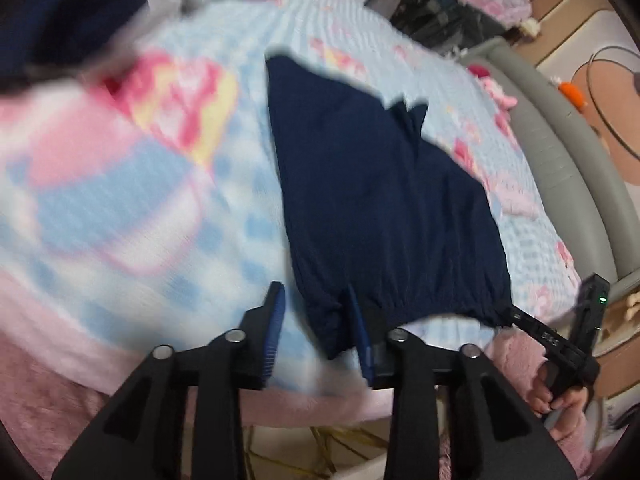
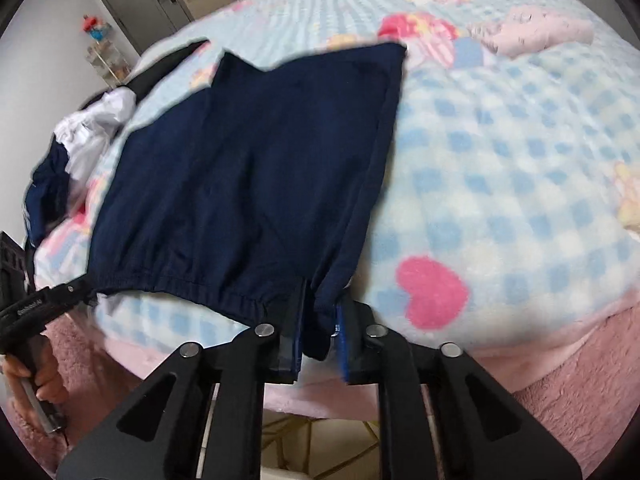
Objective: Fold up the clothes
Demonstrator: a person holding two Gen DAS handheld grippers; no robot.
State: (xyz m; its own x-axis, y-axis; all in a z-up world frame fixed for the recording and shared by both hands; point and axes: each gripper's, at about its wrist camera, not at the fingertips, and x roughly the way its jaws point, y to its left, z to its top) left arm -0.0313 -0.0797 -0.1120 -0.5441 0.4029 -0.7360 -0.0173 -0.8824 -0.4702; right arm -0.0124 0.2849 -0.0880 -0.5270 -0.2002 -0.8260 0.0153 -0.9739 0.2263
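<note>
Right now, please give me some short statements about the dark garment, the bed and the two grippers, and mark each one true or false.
1. The navy shorts lie spread on a blue checked blanket. True.
2. The elastic waistband is at the edge of the bed far from the grippers. False: it is at the near edge, by both grippers.
3. A fold of the shorts hangs between the fingers of the right gripper. True.
4. The left gripper is shut tight on the fabric. False: a gap shows between its fingers.
5. A pile of white and dark clothes lies on the bed beside the shorts. True.
</note>
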